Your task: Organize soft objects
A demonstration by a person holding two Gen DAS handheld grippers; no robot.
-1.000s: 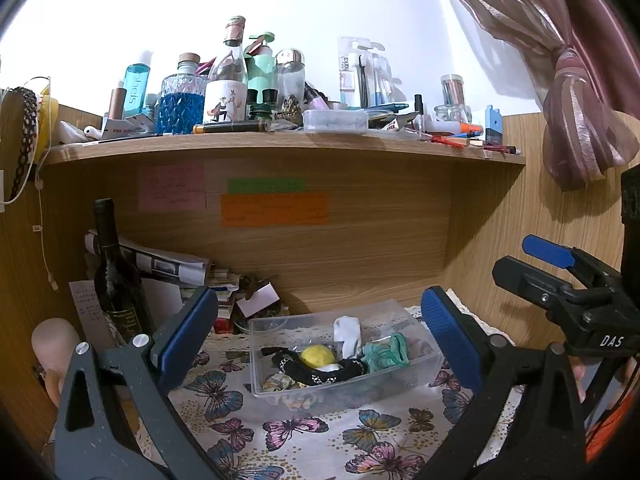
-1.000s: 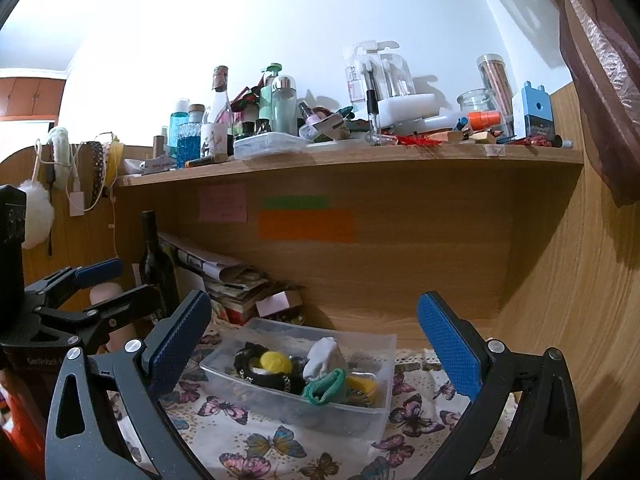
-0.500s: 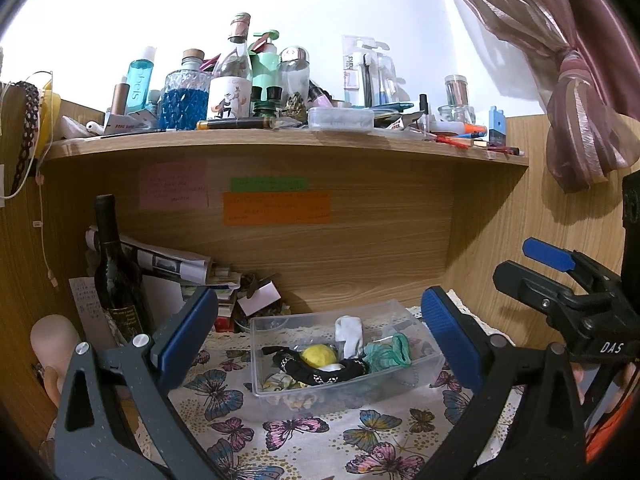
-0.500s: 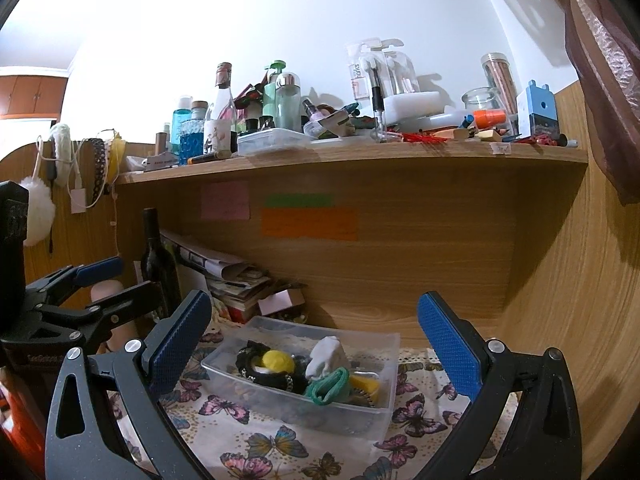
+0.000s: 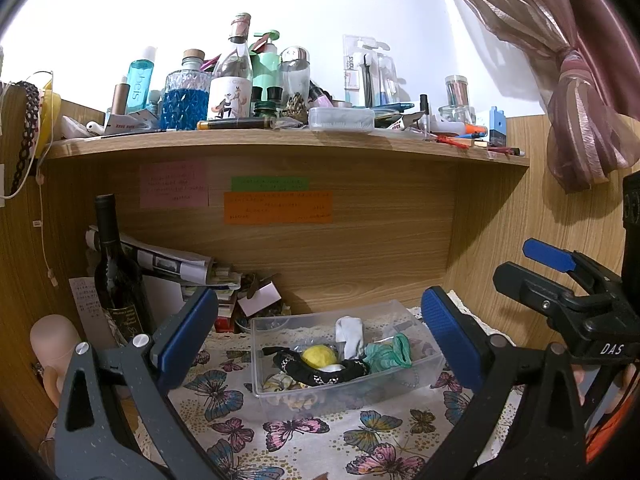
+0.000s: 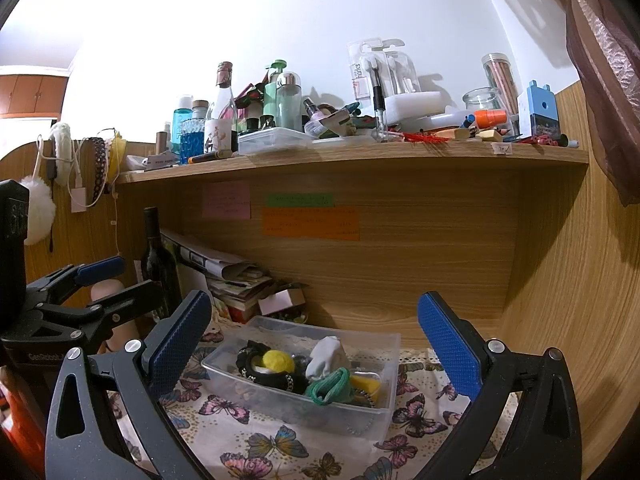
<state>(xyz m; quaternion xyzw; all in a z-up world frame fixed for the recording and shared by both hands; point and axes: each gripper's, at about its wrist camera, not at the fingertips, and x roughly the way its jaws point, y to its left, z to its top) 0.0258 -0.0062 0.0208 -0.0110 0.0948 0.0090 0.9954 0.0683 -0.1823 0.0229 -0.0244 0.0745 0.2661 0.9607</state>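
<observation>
A clear plastic box (image 5: 428, 360) (image 6: 390, 344) sits on the butterfly cloth under the shelf. It holds a yellow ball (image 5: 319, 356) (image 6: 278, 361), a white sock (image 5: 350, 334) (image 6: 329, 356), a green hair tie (image 5: 389, 354) (image 6: 329, 388) and a black band (image 5: 320, 372) (image 6: 256, 374). My left gripper (image 5: 320, 340) is open and empty, held back from the box. My right gripper (image 6: 314, 344) is open and empty too. Each gripper shows at the edge of the other's view, the right (image 5: 560, 280) and the left (image 6: 92, 280).
A dark wine bottle (image 5: 116, 272) and stacked papers (image 5: 172, 264) stand at the back left. A crowded upper shelf (image 5: 280, 140) carries bottles and jars. Wooden walls close both sides. A curtain (image 5: 560, 80) hangs at the right. A pale doll head (image 5: 52, 336) lies at the left.
Both views have drifted slightly; the box and its contents have not moved. Both grippers stay open.
</observation>
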